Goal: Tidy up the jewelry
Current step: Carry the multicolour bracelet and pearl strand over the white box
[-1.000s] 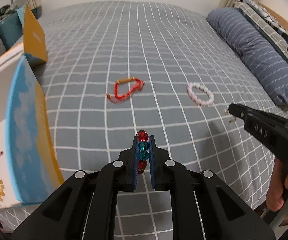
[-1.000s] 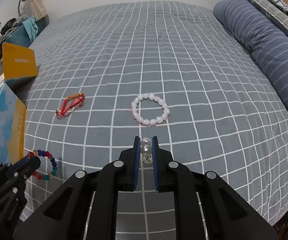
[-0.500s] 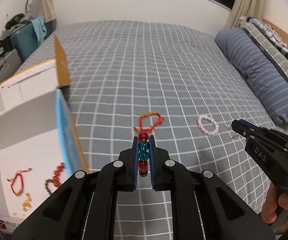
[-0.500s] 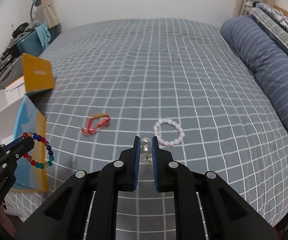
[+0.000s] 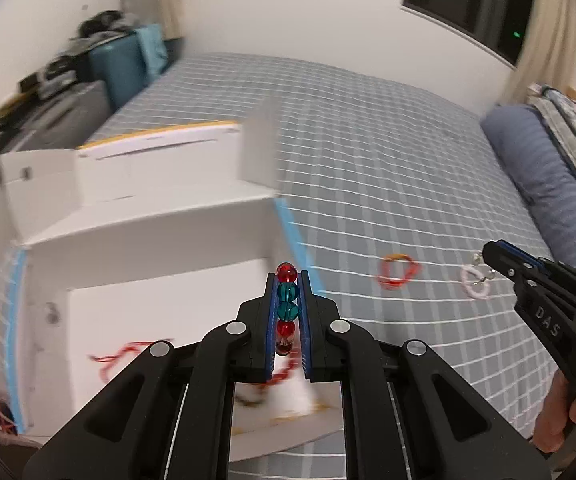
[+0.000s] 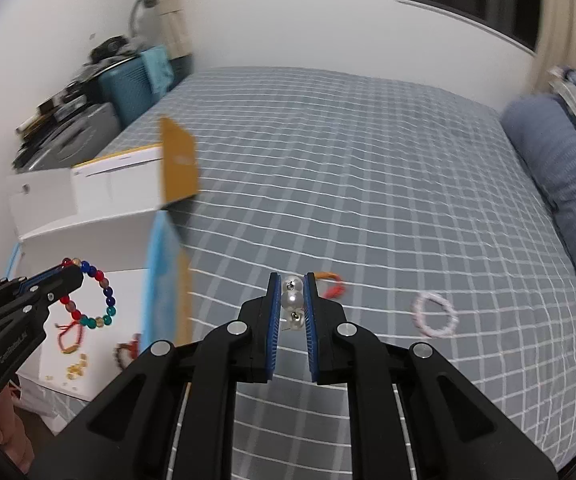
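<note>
Left gripper [image 5: 287, 312] pinches the bead bracelet [image 6: 88, 294] over the white box [image 5: 160, 308] at lower left, right gripper [image 6: 292, 304] clamps pearl earrings [image 6: 293, 300] mid-frame: best to lower well inside the walls before opening so beads don't bounce out.

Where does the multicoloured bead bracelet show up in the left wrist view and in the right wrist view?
Left wrist: bead bracelet at centre, pinched between the left tongs, beads in a line.
Right wrist: the same bracelet at far left, hanging as a loop from the left tongs, in front of the white box.
Shared landmark: the red cord bracelet lying on the checked bed.
</note>
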Tool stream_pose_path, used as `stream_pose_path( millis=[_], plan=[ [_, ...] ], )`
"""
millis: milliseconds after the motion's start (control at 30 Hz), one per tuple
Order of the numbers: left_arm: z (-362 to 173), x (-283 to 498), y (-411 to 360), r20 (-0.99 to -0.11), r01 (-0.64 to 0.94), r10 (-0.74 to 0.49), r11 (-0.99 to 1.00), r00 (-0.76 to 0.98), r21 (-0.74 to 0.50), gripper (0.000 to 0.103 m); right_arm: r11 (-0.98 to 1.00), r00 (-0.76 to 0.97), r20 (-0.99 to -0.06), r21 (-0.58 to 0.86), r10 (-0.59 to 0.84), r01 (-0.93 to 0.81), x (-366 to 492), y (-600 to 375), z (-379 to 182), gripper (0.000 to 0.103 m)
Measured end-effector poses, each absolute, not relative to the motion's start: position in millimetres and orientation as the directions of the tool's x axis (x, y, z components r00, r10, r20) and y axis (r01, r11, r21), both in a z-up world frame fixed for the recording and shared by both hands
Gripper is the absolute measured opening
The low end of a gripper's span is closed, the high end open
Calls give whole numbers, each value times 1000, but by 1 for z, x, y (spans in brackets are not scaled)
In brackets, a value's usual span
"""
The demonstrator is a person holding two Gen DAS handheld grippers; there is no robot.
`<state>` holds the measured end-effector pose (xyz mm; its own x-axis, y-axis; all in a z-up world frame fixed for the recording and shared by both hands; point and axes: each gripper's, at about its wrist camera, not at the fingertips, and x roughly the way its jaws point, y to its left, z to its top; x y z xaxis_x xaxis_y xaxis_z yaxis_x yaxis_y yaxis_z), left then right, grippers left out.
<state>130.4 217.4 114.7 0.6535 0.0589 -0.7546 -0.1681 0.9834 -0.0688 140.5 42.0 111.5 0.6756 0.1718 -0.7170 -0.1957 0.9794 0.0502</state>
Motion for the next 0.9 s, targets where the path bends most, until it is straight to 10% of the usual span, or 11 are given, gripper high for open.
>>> stream_pose_path(
  millis=[900],
  plan=[
    [54, 74, 356, -829, -376, 173, 925, 532, -49, 9, 896, 525, -808, 5, 265, -445, 125, 245, 42, 11]
  ],
)
